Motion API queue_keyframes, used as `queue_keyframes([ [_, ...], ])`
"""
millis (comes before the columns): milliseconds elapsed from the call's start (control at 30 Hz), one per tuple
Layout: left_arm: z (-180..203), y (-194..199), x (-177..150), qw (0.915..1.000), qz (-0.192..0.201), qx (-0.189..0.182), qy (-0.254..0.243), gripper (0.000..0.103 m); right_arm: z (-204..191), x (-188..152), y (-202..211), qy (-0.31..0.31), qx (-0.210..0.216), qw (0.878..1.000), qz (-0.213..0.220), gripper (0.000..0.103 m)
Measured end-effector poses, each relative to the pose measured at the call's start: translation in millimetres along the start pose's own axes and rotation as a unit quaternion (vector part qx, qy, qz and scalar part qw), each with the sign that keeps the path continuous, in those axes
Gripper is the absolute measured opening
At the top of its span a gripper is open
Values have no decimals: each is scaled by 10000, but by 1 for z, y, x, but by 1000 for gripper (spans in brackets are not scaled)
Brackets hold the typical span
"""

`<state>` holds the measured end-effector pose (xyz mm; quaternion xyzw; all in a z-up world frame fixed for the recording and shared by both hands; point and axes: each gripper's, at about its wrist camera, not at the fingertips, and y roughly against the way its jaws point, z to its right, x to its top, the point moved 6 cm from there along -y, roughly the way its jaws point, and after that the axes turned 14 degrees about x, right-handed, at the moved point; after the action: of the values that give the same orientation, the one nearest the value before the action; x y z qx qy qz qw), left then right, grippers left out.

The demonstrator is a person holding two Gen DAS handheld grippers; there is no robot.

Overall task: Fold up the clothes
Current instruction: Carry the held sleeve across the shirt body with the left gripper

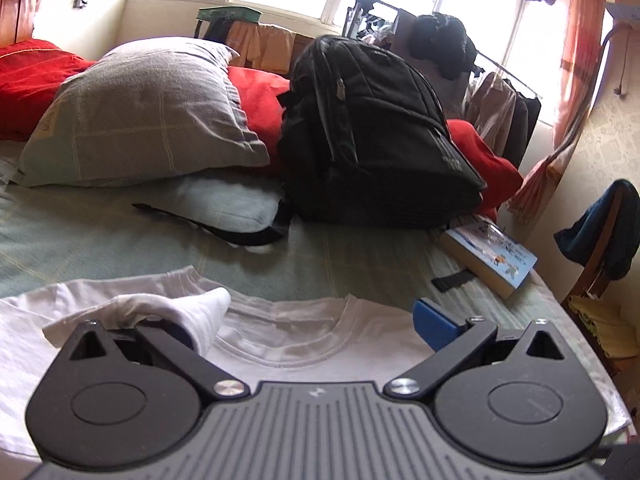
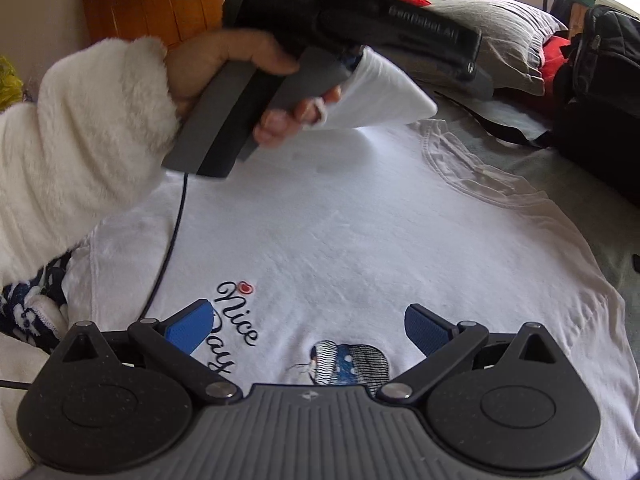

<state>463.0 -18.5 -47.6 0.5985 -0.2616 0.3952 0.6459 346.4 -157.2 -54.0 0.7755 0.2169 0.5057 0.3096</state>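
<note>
Soft white cotton T-shirt (image 2: 360,220) on matt green sheet (image 1: 120,240); glossy wooden headboard (image 2: 160,4).

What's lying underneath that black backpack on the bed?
The black backpack stands on the green bedsheet, leaning against red bedding. One strap trails out across a pale blue pillow. Whatever lies directly beneath its base is covered.

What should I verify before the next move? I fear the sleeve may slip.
1. Left gripper clamped on sleeve: not ok; jaws wide apart, sleeve only draped over one finger.
2. Right gripper free: ok; open, empty, above the print.
3. T-shirt lying flat, print up: ok.
4. Backpack clear of the collar: ok; apart.
5. Bottom hem straight: cannot tell; out of view.
</note>
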Motion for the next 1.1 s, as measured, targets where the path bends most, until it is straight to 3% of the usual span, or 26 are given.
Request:
queue_keyframes([
  [233, 32, -9, -15, 9987, 5, -125, -484, 102, 5, -2, -3, -50, 27, 10000, -55, 103],
  [633, 73, -5, -30, 9916, -166, -775, -1021, 102, 2, -5, -1, 24, 102, 9999, -60, 103],
  [1100, 86, 7, -49, 9849, -457, -1352, -979, 102, 2, -4, -2, 82, 146, 9999, -38, 103],
])
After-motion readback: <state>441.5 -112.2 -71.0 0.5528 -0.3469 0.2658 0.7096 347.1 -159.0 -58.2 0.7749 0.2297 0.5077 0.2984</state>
